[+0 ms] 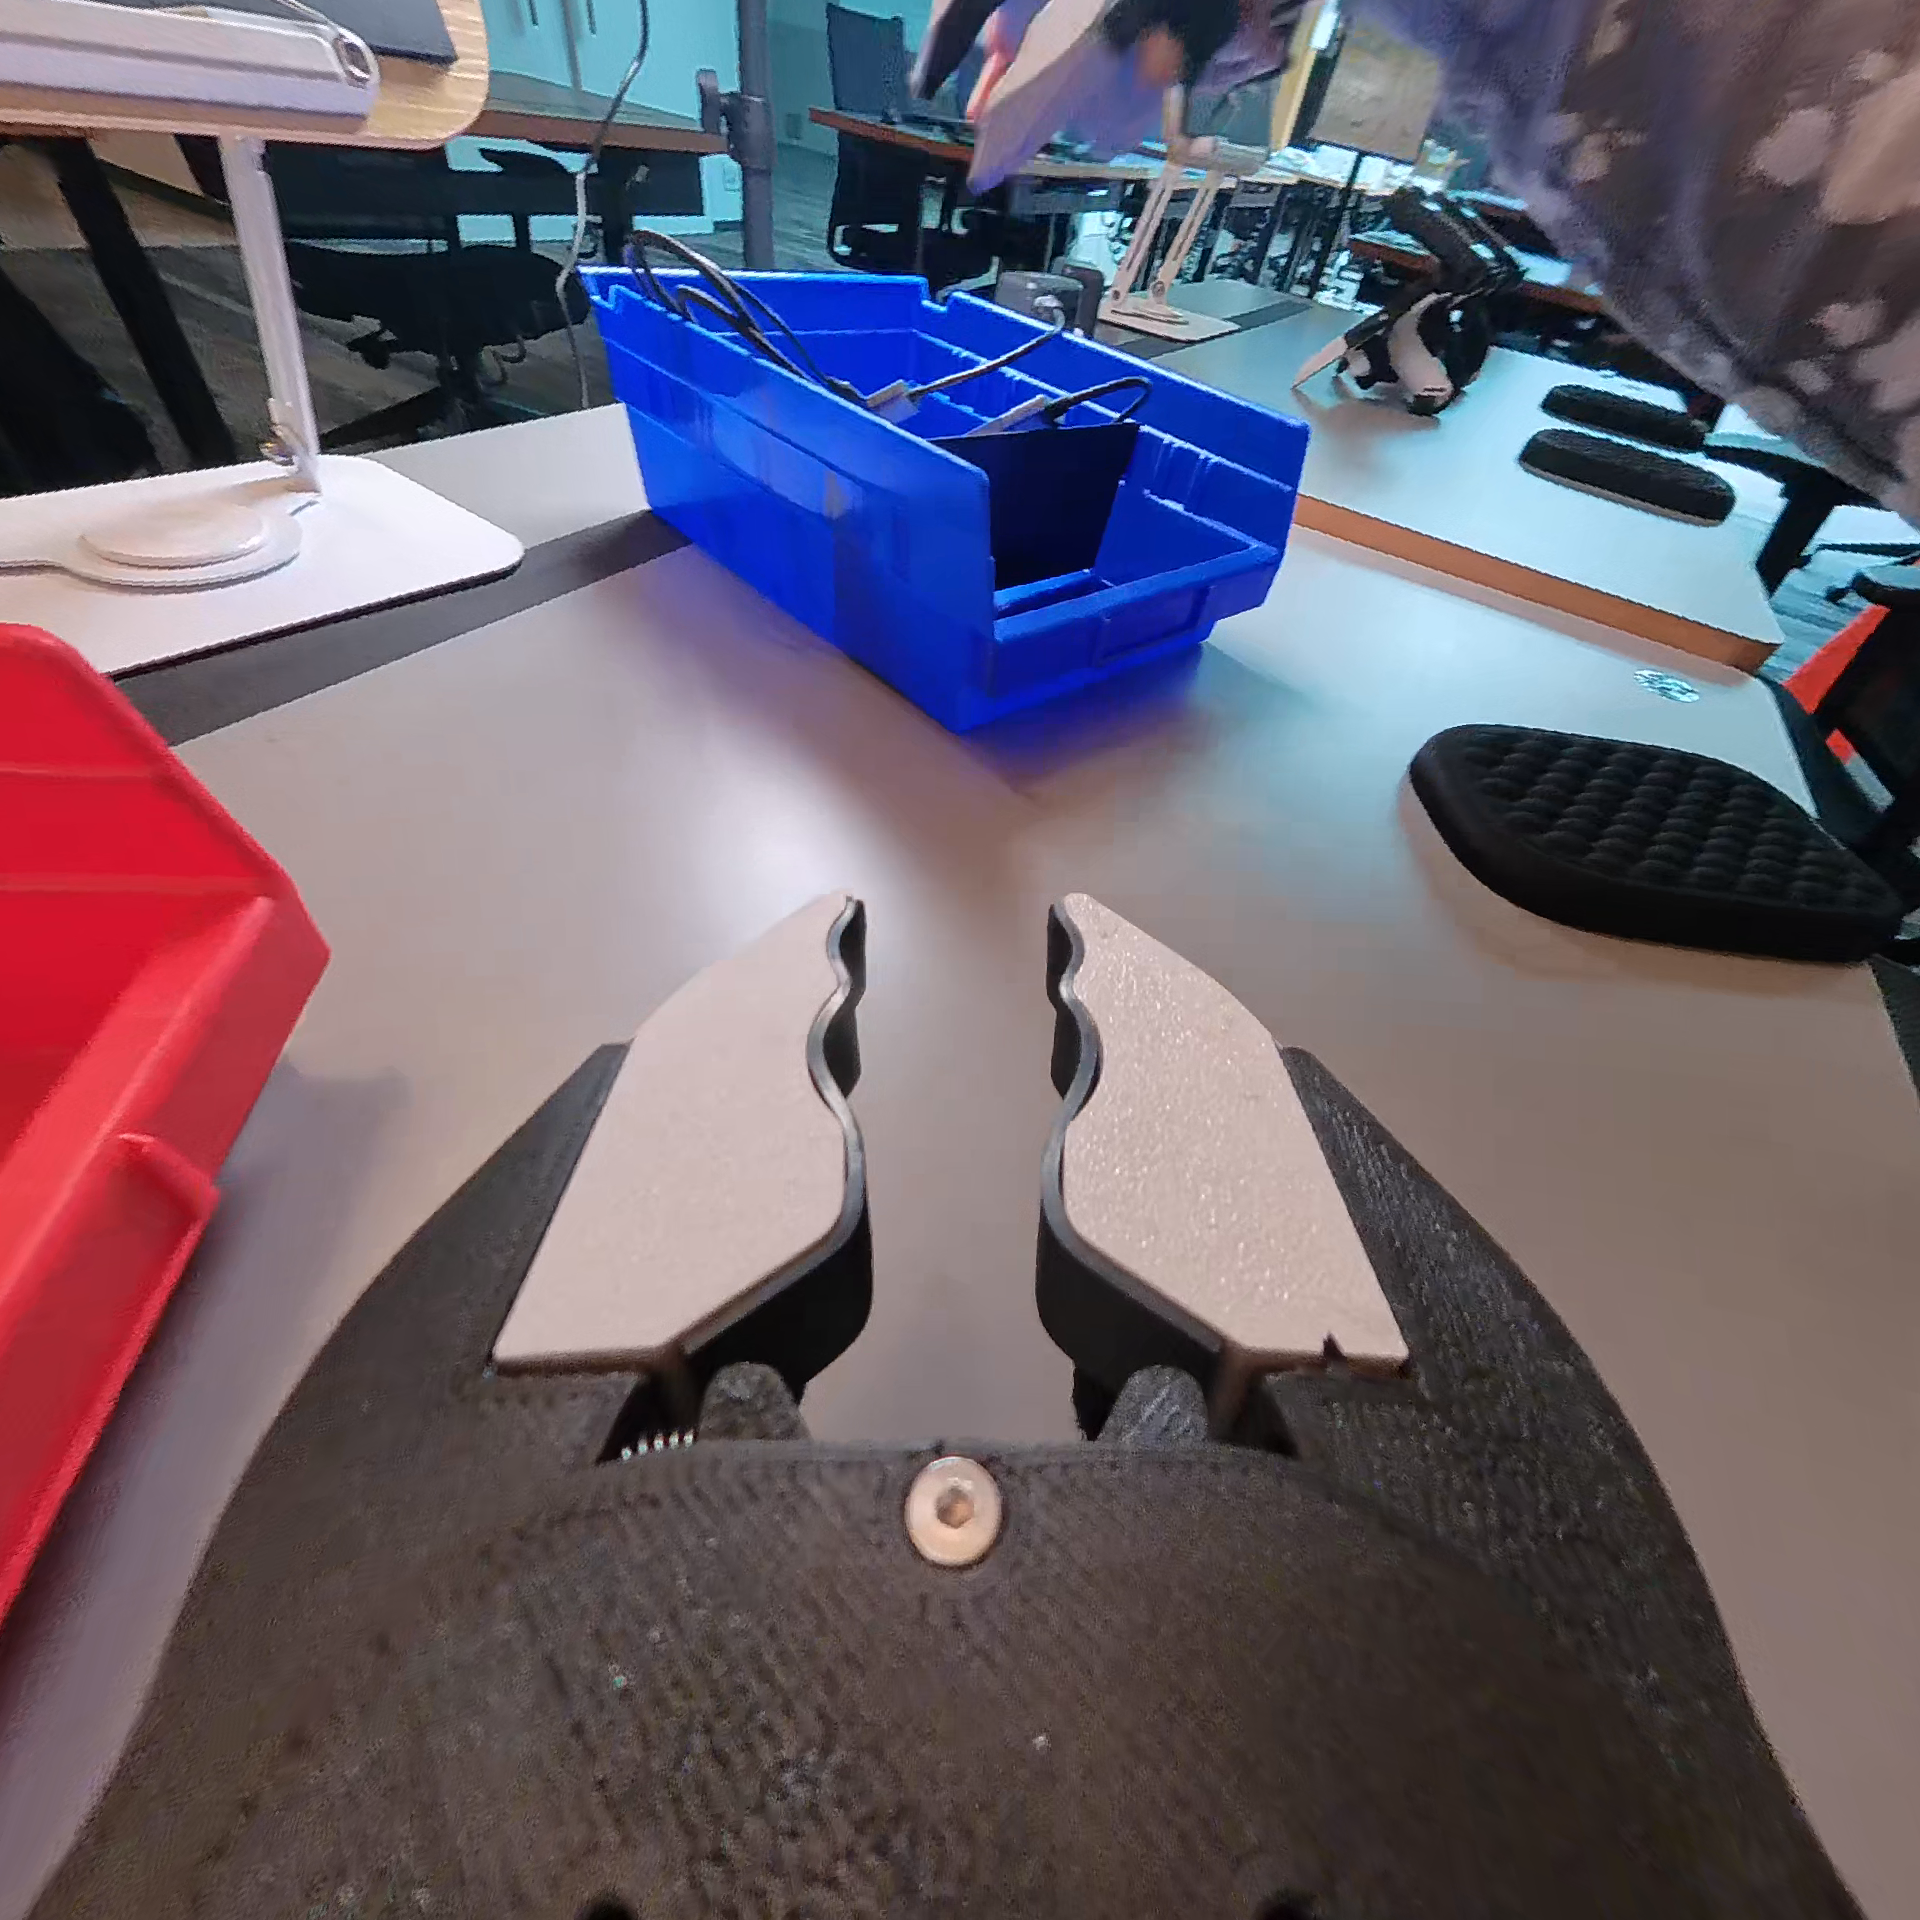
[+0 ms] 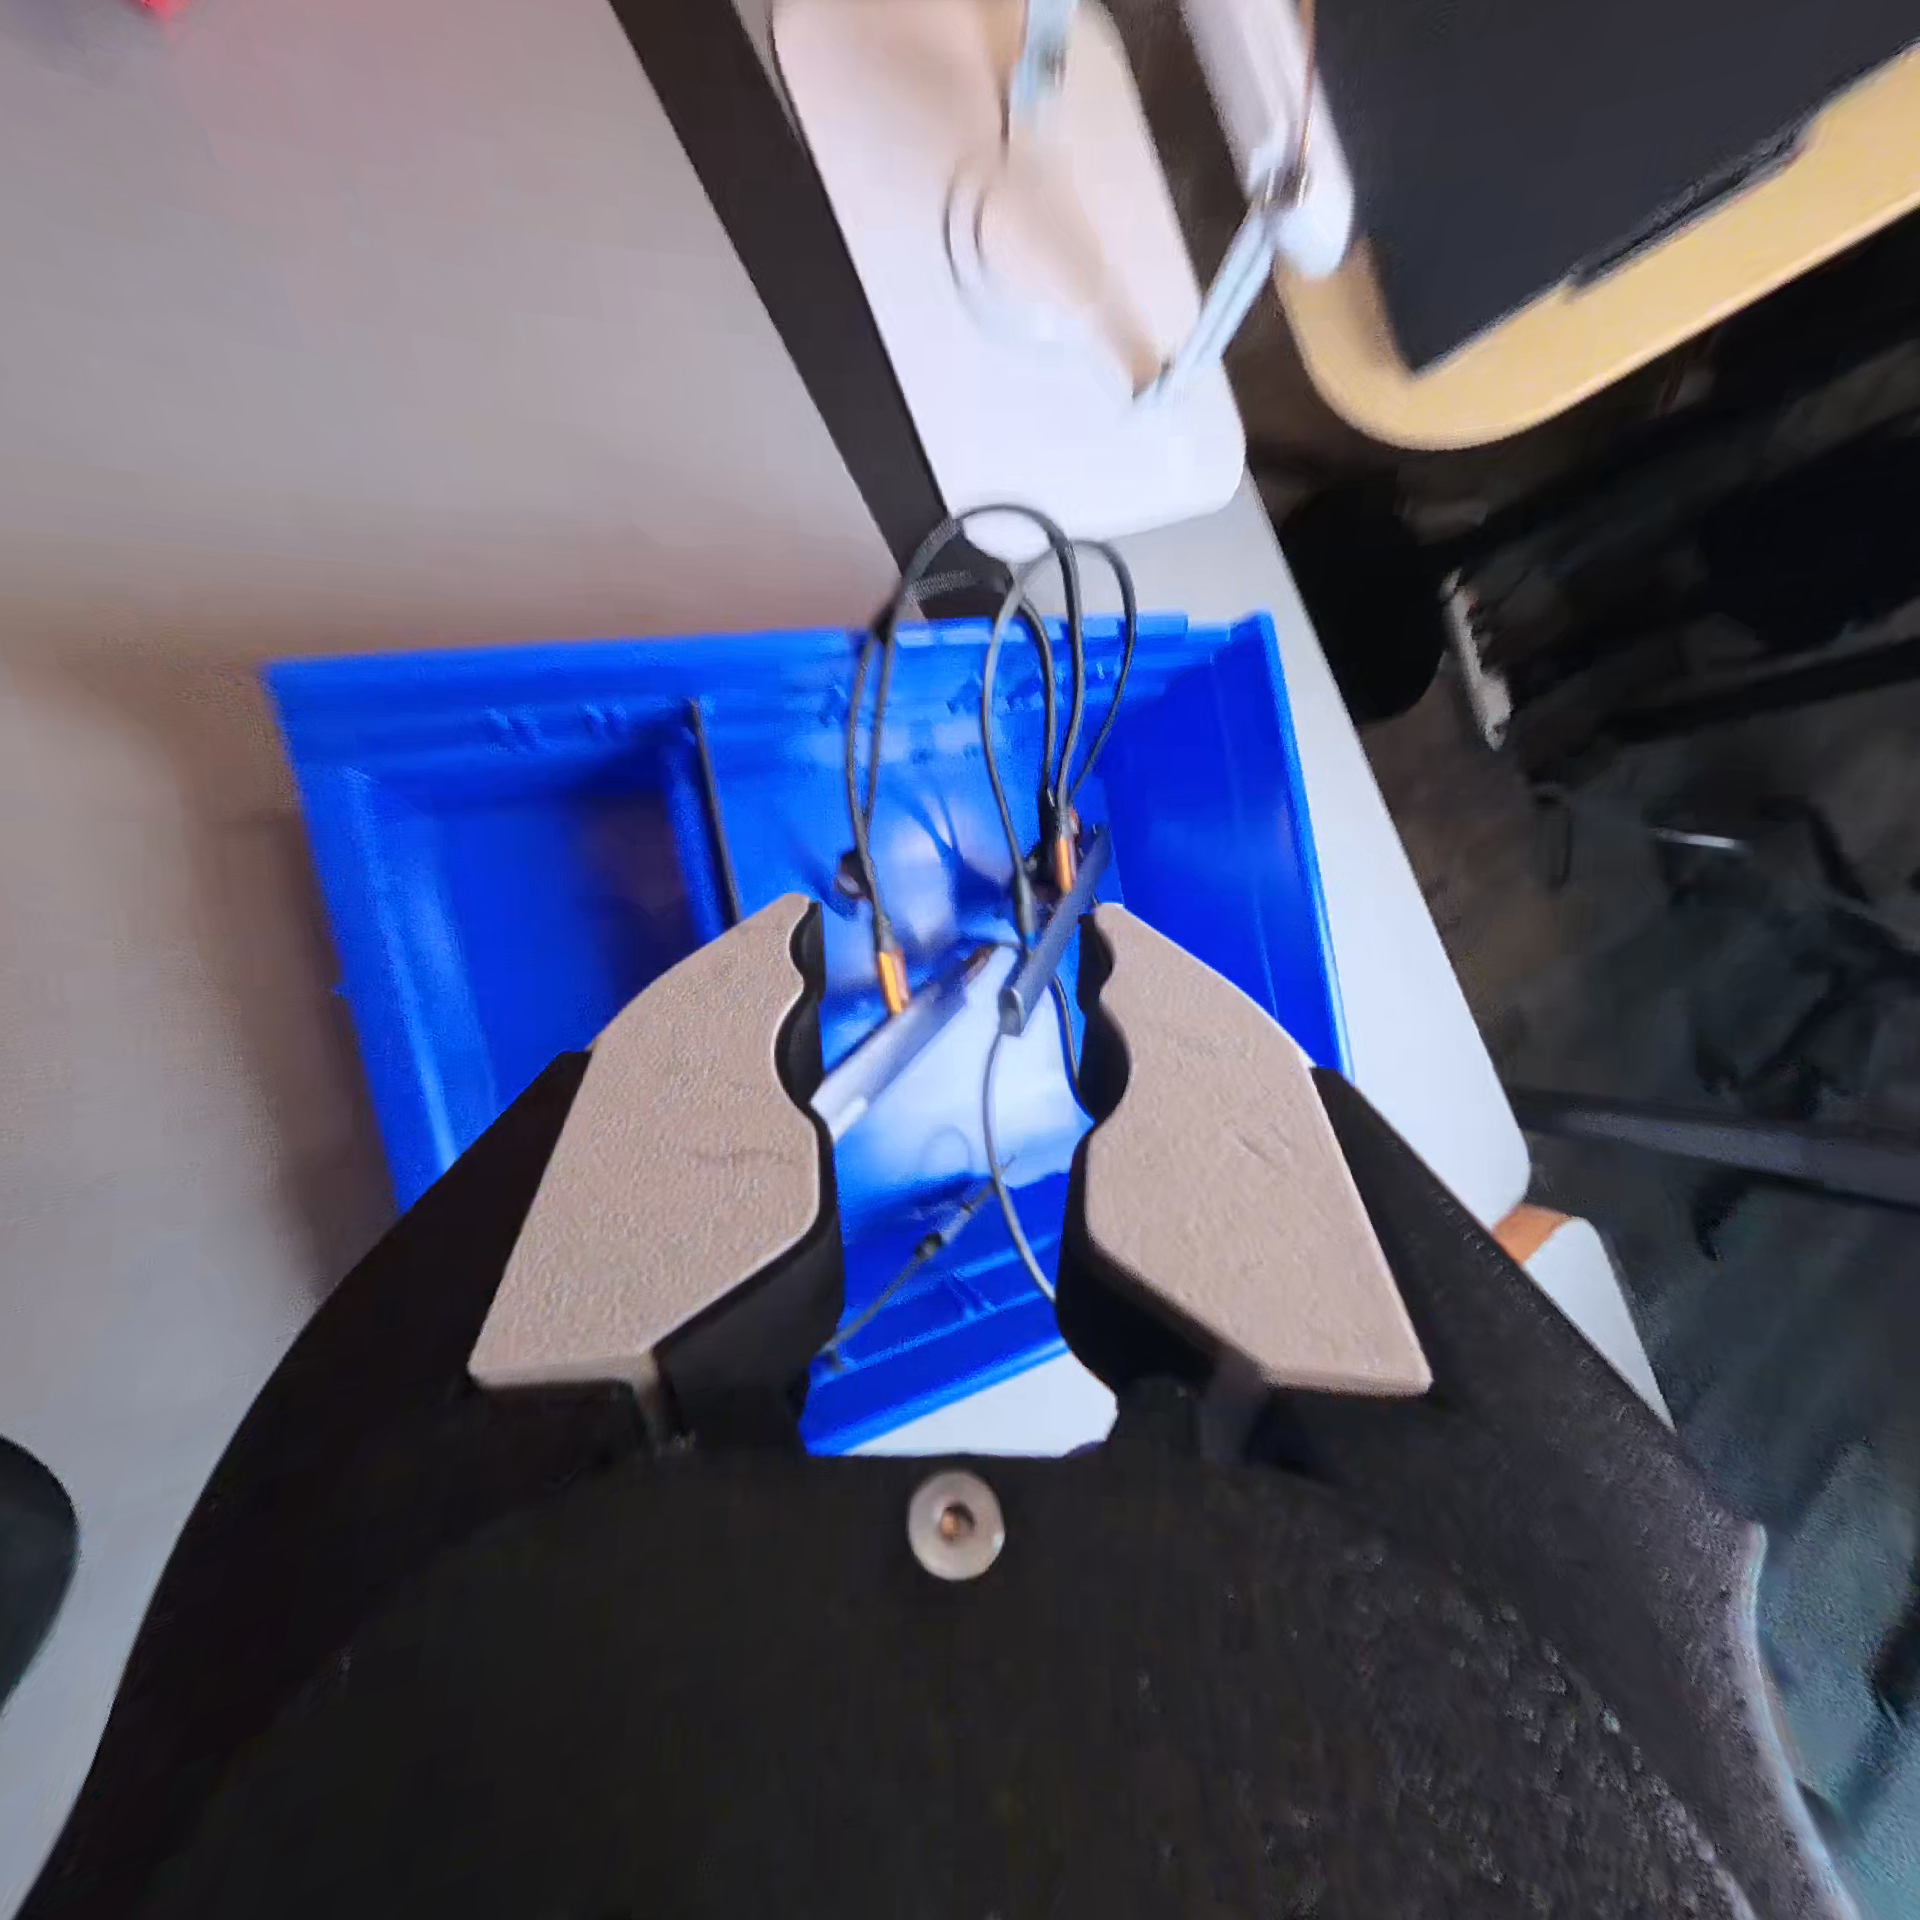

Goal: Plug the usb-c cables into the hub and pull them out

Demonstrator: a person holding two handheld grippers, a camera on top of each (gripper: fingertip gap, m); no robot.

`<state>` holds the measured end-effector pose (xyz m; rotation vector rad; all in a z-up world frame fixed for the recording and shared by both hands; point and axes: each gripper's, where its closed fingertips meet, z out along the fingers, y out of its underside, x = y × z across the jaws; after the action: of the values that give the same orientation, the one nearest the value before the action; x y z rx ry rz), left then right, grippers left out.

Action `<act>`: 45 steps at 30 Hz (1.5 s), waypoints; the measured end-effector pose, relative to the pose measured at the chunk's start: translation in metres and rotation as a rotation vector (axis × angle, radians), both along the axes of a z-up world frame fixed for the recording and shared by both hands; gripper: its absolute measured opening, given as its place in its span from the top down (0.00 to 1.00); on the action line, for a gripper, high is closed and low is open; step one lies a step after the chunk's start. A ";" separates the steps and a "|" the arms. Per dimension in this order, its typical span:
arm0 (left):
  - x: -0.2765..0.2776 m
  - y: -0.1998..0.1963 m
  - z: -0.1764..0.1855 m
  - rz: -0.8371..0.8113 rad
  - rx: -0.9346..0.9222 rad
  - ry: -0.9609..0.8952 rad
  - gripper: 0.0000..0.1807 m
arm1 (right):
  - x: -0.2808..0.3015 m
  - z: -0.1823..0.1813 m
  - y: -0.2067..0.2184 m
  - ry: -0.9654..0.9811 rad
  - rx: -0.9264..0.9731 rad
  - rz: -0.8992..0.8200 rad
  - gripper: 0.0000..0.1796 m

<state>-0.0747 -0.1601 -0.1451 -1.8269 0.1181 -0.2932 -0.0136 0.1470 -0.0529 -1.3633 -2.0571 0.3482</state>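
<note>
Right gripper (image 2: 951,966) gaping, empty, above blue bin (image 2: 499,852) | hub (image 2: 1049,961) and looped cables (image 2: 1039,665) inside (view blurred) | left gripper (image 1: 954,940) parted, idle over table (image 1: 644,831) | risk: snagging loops, dragging hub askew

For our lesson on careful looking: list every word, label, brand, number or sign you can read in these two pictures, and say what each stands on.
No text can be read in either view.
Blue bin: plain walls, no label showing.
Red bin: plain.
Left claw and right claw: no markings.
Small pale mark on the table: too small to tell whether it is writing.
</note>
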 end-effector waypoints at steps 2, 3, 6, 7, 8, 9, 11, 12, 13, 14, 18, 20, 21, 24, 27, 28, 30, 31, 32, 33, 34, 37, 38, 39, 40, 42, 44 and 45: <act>-0.007 0.000 0.000 0.044 -0.007 0.024 0.81 | 0.014 0.008 -0.027 0.066 -0.027 0.042 0.75; -0.012 0.000 0.001 0.069 -0.011 0.037 0.81 | 0.023 0.003 -0.040 0.060 -0.020 0.067 0.74; -0.030 -0.002 0.004 0.155 -0.032 0.084 0.80 | 0.056 -0.043 -0.079 -0.086 -0.014 0.145 0.74; -0.038 -0.003 0.005 0.184 -0.043 0.111 0.80 | 0.065 -0.062 -0.087 -0.141 0.003 0.159 0.74; -0.047 -0.004 0.007 0.214 -0.058 0.144 0.79 | 0.073 -0.082 -0.093 -0.202 0.017 0.168 0.72; -0.057 -0.006 0.009 0.246 -0.081 0.181 0.78 | 0.078 -0.100 -0.096 -0.255 0.035 0.168 0.71; -0.080 -0.008 0.008 0.307 -0.169 0.254 0.76 | 0.083 -0.130 -0.095 -0.340 0.097 0.163 0.70; -0.091 -0.009 0.004 0.332 -0.232 0.288 0.74 | 0.082 -0.142 -0.093 -0.370 0.118 0.159 0.70; -0.102 -0.010 -0.001 0.353 -0.298 0.323 0.72 | 0.081 -0.151 -0.091 -0.392 0.143 0.152 0.71; -0.114 -0.011 -0.007 0.375 -0.364 0.368 0.71 | 0.078 -0.160 -0.088 -0.414 0.176 0.151 0.74; -0.152 -0.014 -0.042 0.415 -0.627 0.519 0.71 | 0.067 -0.171 -0.085 -0.429 0.266 0.153 0.84; -0.159 -0.016 -0.064 0.383 -0.752 0.542 0.74 | 0.065 -0.171 -0.086 -0.414 0.295 0.163 0.84; -0.162 -0.017 -0.072 0.367 -0.793 0.567 0.76 | 0.066 -0.171 -0.088 -0.402 0.304 0.175 0.84; -0.164 -0.009 -0.079 0.327 -0.791 0.661 0.82 | 0.073 -0.171 -0.103 -0.366 0.289 0.227 0.84; -0.151 -0.001 -0.078 0.273 -0.761 0.706 0.82 | 0.084 -0.170 -0.116 -0.351 0.356 0.285 0.84; -0.142 0.003 -0.078 0.235 -0.743 0.722 0.82 | 0.088 -0.170 -0.122 -0.343 0.377 0.311 0.84; -0.119 0.012 -0.078 0.147 -0.703 0.758 0.82 | 0.095 -0.170 -0.133 -0.323 0.414 0.351 0.83; -0.106 0.018 -0.078 0.101 -0.680 0.779 0.82 | 0.098 -0.169 -0.138 -0.317 0.442 0.357 0.83; -0.093 0.024 -0.078 0.054 -0.655 0.802 0.82 | 0.101 -0.169 -0.143 -0.309 0.472 0.366 0.83; -0.081 0.031 -0.078 0.008 -0.629 0.824 0.82 | 0.103 -0.168 -0.151 -0.294 0.490 0.377 0.83; -0.072 0.039 -0.077 -0.023 -0.600 0.853 0.82 | 0.105 -0.167 -0.161 -0.269 0.488 0.393 0.83; -0.056 0.061 -0.072 -0.079 -0.504 0.939 0.82 | 0.113 -0.161 -0.198 -0.179 0.403 0.404 0.82; -0.050 0.063 -0.072 -0.108 -0.482 0.946 0.82 | 0.118 -0.154 -0.213 -0.128 0.336 0.394 0.82; -0.044 0.064 -0.071 -0.133 -0.459 0.946 0.82 | 0.123 -0.144 -0.230 -0.062 0.249 0.389 0.82; -0.039 0.062 -0.069 -0.154 -0.433 0.949 0.82 | 0.130 -0.131 -0.241 0.012 0.172 0.368 0.82; -0.036 0.057 -0.062 -0.124 -0.371 0.968 0.77 | 0.145 -0.100 -0.243 0.171 0.077 0.258 0.82; -0.032 0.046 -0.049 -0.055 -0.332 0.908 0.72 | 0.166 -0.072 -0.229 0.332 -0.019 0.087 0.84; -0.023 0.038 -0.040 -0.052 -0.296 0.835 0.73 | 0.178 -0.062 -0.218 0.408 -0.055 -0.010 0.84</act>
<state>-0.0976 -0.1217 -0.1849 -2.1389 0.7316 0.4584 0.1644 -0.0711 -0.1149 -1.2157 -1.7133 0.6272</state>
